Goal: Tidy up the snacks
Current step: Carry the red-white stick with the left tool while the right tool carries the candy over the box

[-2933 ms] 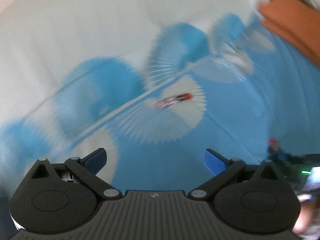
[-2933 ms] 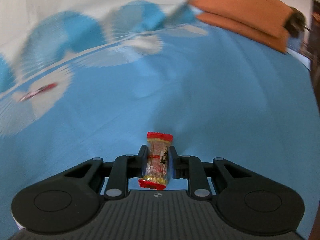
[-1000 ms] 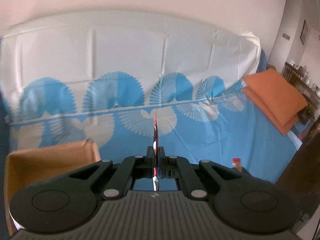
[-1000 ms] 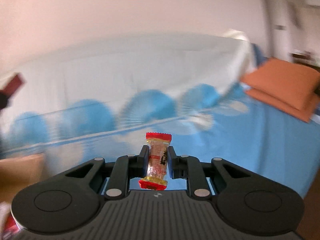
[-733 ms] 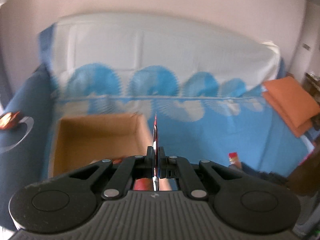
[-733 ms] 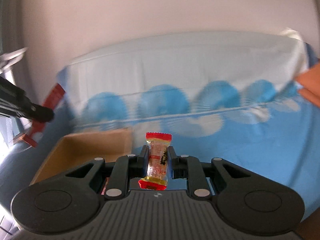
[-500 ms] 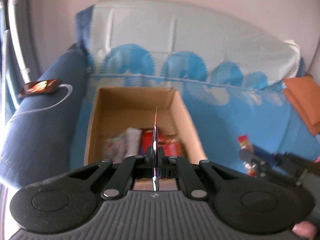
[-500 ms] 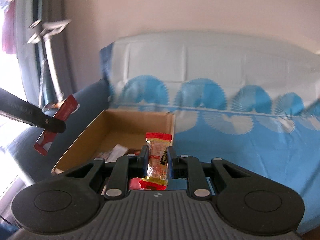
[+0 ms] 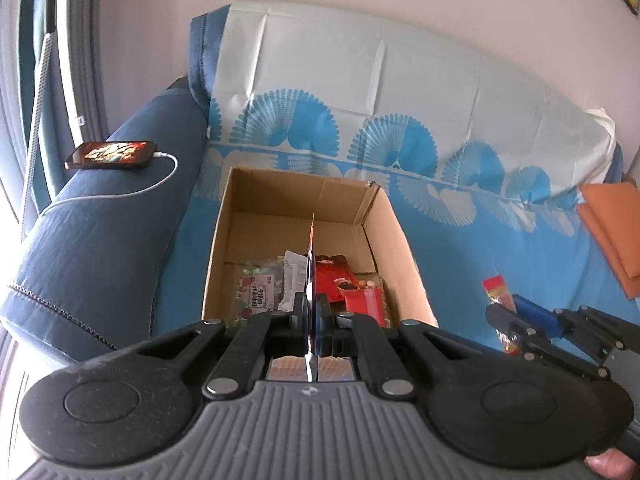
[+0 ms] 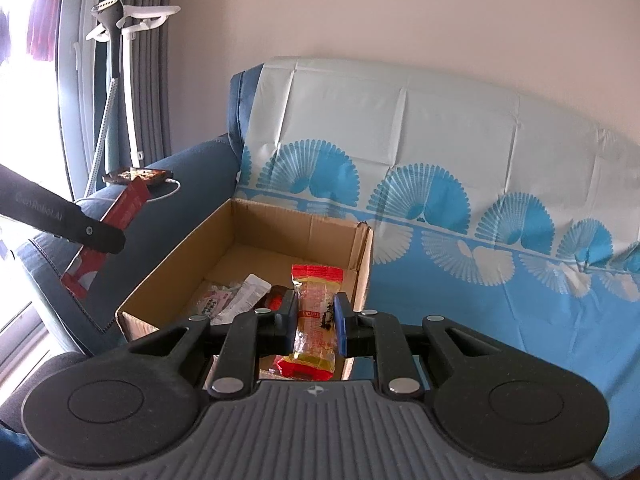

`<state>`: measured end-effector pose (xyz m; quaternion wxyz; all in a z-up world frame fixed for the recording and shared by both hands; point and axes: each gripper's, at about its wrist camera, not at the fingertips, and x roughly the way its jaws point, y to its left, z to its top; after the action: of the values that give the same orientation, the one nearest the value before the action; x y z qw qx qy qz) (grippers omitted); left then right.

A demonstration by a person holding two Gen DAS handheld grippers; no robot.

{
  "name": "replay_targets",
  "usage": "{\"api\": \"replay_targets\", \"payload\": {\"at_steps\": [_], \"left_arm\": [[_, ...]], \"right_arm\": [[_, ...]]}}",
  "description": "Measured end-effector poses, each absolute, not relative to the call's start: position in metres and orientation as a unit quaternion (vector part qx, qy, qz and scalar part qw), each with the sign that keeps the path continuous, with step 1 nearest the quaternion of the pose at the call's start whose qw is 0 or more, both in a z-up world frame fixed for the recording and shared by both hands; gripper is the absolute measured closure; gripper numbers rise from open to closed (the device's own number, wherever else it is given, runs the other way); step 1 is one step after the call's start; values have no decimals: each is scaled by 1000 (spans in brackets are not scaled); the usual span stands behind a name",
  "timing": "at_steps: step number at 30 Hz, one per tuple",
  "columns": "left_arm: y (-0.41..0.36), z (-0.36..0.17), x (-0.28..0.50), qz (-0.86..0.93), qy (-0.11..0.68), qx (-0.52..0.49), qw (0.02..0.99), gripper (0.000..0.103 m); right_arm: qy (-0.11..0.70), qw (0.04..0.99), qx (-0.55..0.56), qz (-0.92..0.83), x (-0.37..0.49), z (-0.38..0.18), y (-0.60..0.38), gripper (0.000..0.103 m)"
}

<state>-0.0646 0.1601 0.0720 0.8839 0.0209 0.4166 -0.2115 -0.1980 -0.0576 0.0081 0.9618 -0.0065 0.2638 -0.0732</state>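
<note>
Both over open brown cardboard box [image 9: 404,240] for drop-off: left hand-held gripper [image 9: 311,316] clamps thin red flat packet [image 9: 310,256] edge-on; right hand-held gripper [image 10: 317,322] pinches clear red-ended candy wrapper [image 10: 316,312] upright.

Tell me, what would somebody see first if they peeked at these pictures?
Probably the open cardboard box on the blue fan-patterned sofa cover, with snack packets already lying in its bottom. Right in front, the right gripper pinches a clear candy packet with red ends, and the left gripper clamps a thin red wrapper edge-on over the box.
</note>
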Motion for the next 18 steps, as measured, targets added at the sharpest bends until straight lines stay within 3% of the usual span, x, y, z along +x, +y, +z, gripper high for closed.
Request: {"api": "replay_targets", "payload": {"at_steps": [18], "left_arm": [[144,67,-37,-205,421,25,883,100]], "right_arm": [[274,959,-1,-68,-172,3,-62,82]]}}
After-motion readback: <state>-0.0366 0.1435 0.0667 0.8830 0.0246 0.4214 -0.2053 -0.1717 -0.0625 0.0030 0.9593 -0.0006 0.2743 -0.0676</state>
